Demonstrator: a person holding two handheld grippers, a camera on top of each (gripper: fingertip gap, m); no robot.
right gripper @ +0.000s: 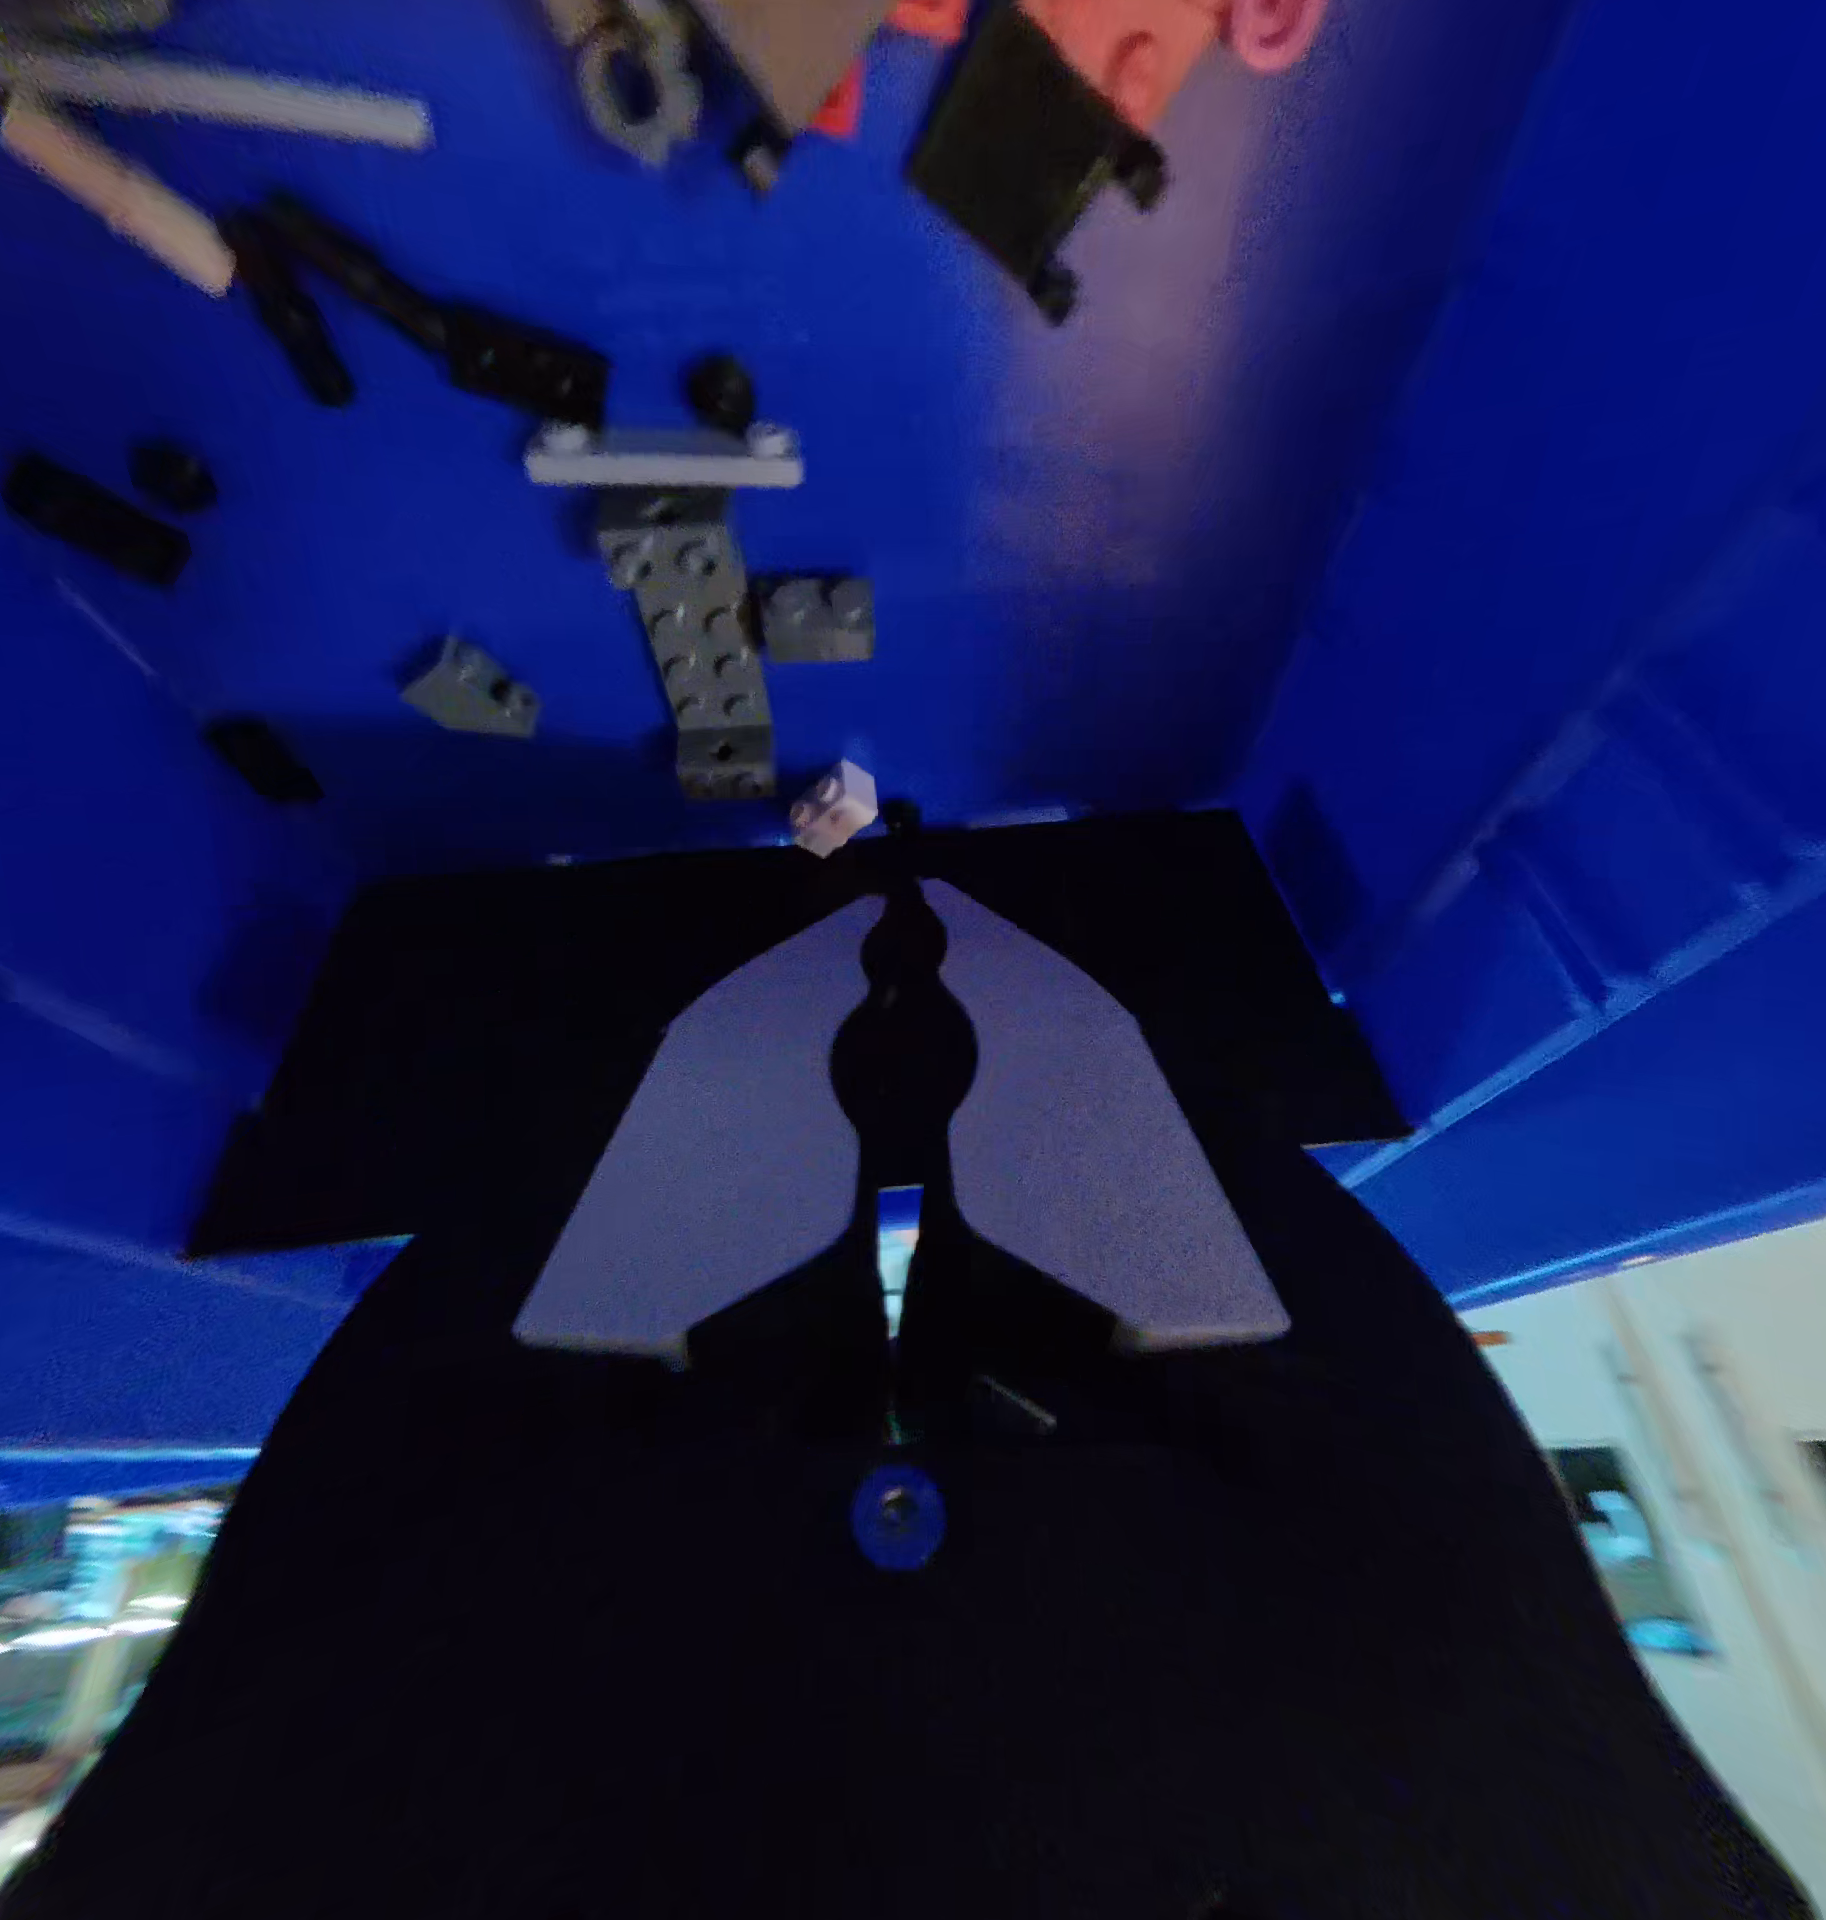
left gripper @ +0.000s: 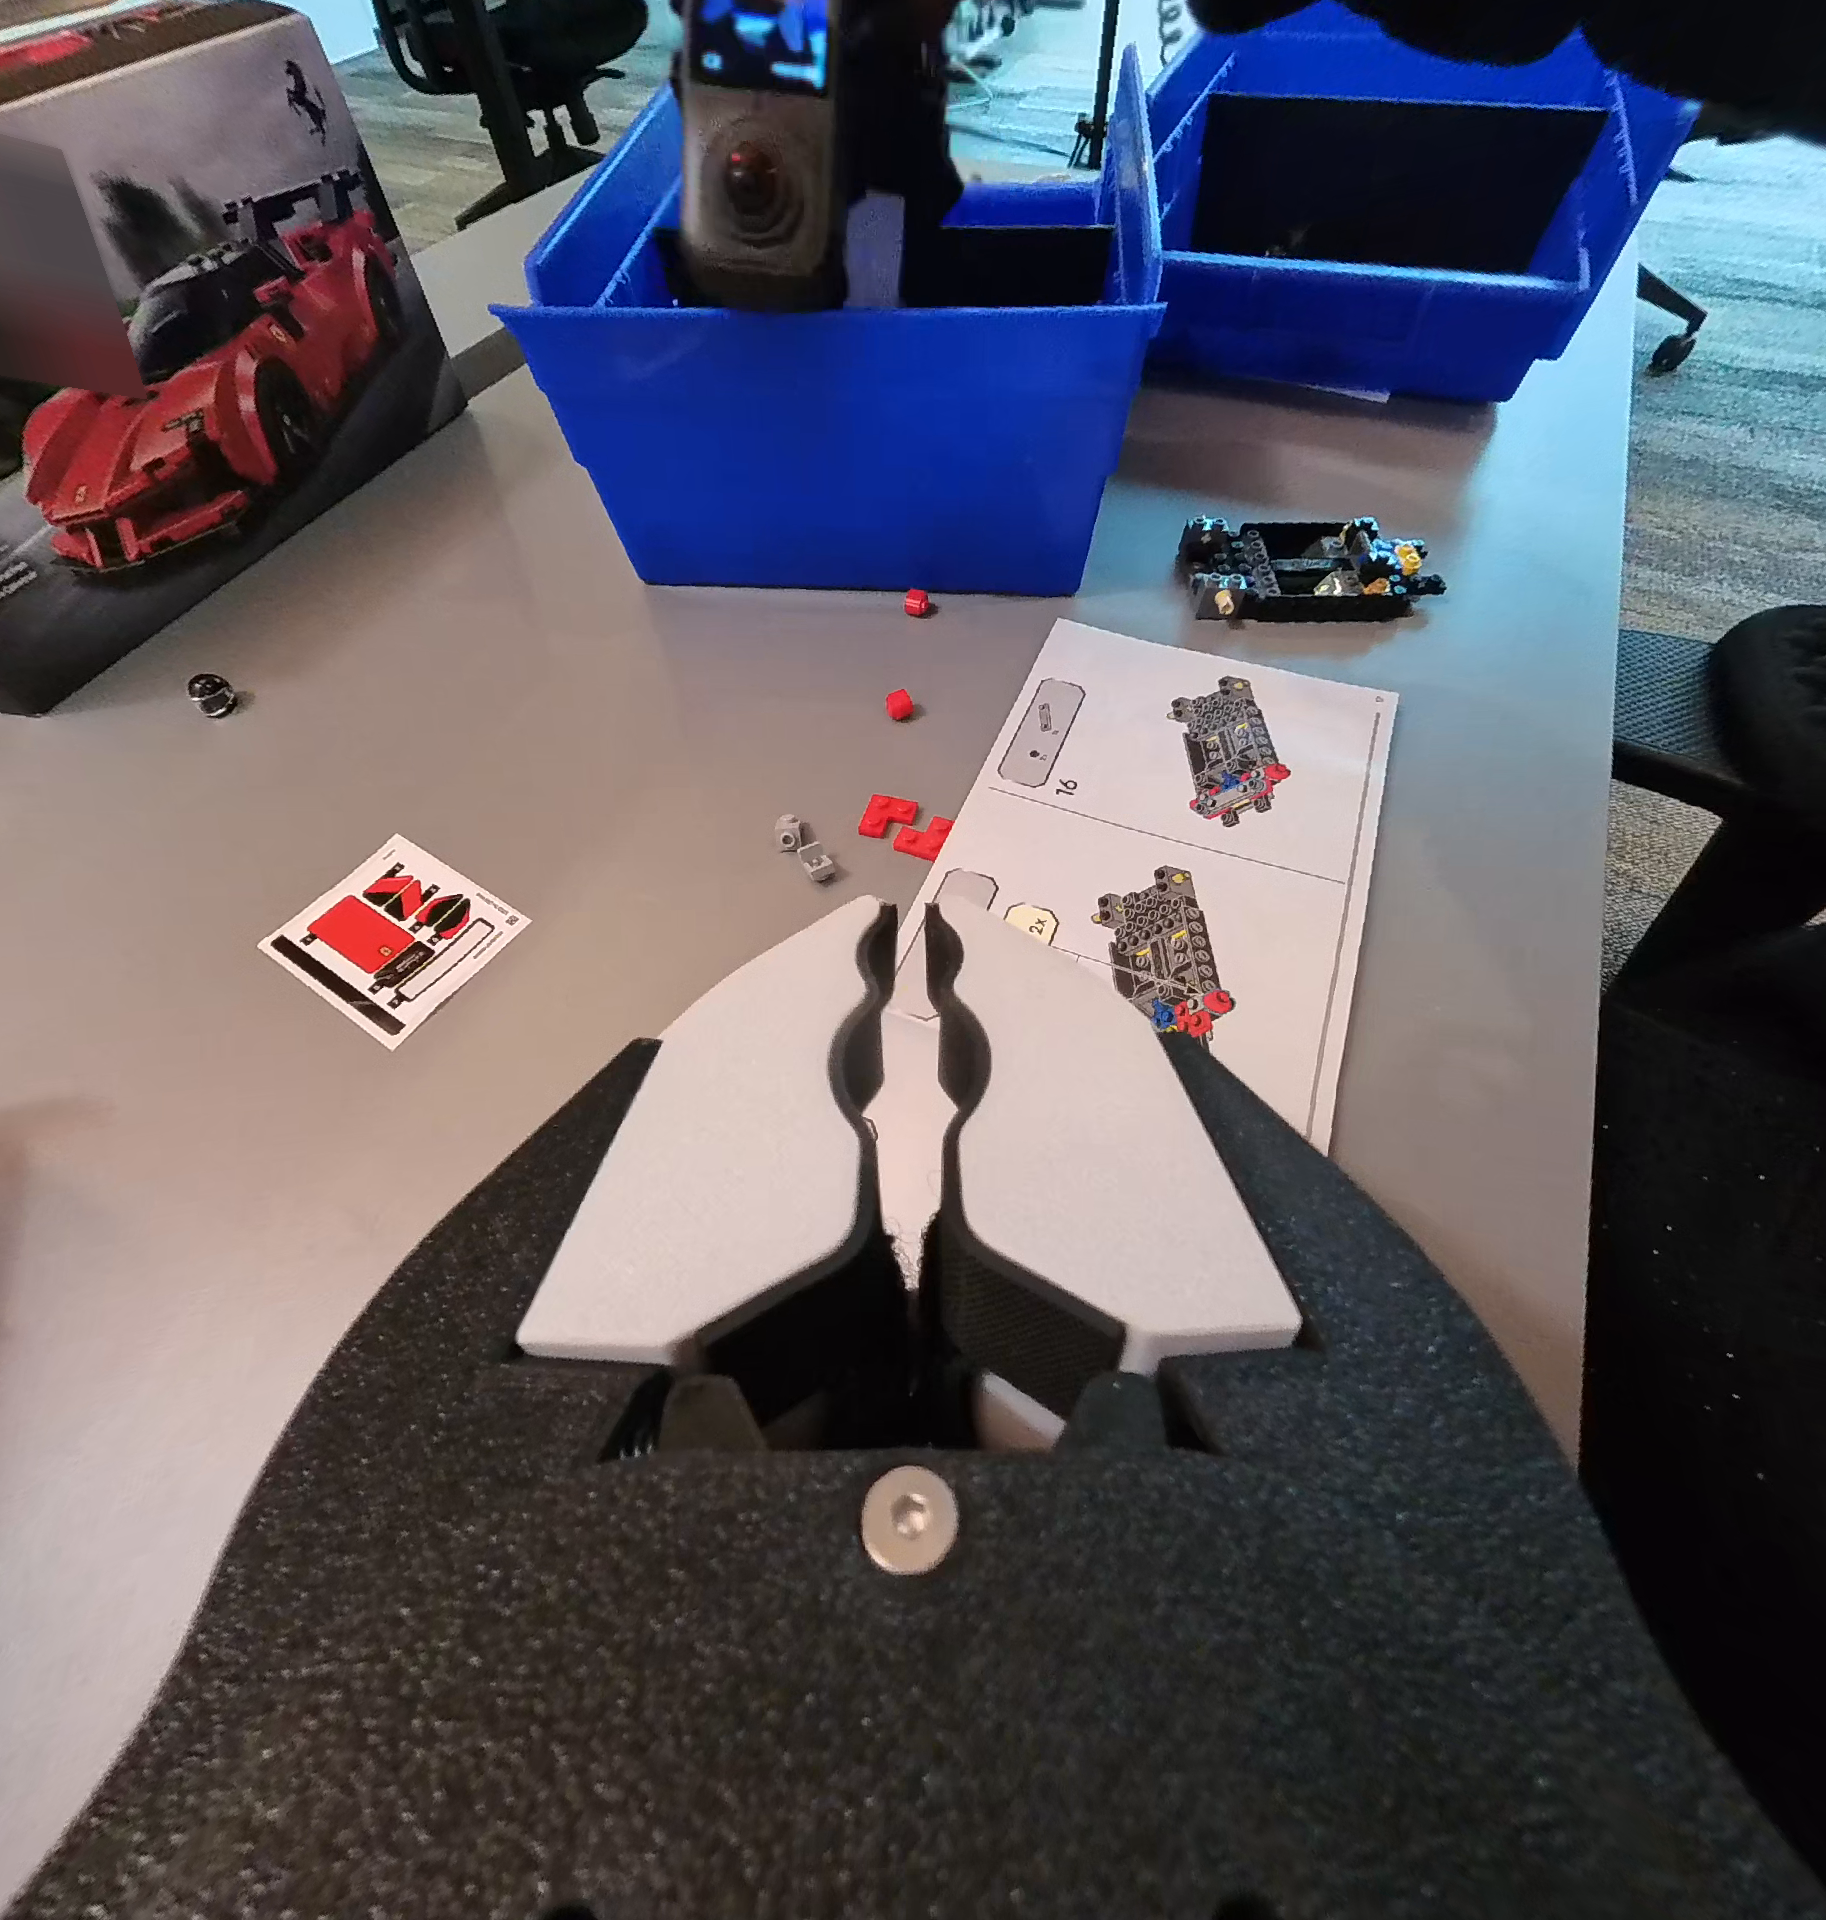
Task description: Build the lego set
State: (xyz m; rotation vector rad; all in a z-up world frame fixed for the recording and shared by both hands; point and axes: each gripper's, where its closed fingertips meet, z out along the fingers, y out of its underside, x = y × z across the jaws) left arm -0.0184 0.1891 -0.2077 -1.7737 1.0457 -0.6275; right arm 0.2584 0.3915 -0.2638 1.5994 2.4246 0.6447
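Observation:
My left gripper point(left gripper: 911, 914) hovers low over the grey table at the near-left edge of the instruction sheet point(left gripper: 1283, 831). Its tips stand a thin slit apart with nothing between them. Two red corner plates point(left gripper: 886, 816), two small grey pieces point(left gripper: 805, 847) and two small red round pieces point(left gripper: 897, 703) lie just ahead. The partly built black chassis point(left gripper: 1309, 571) sits far right. My right gripper point(right gripper: 896, 883) is shut, reaching down into the blue bin point(left gripper: 836, 436). A small dark knob point(right gripper: 898, 818) shows at its tips; I cannot tell whether it is held. A light grey brick point(right gripper: 834, 807) lies beside them.
The bin point(right gripper: 1096, 520) holds several loose grey and black pieces, a long grey brick point(right gripper: 706, 634) and a black panel point(right gripper: 473, 1039). A second blue bin point(left gripper: 1387, 312), the set's box point(left gripper: 182, 343), a sticker sheet point(left gripper: 395, 940) and a black chair point(left gripper: 1771, 727) surround the work area. Tip to tip, the grippers are about 35 cm apart.

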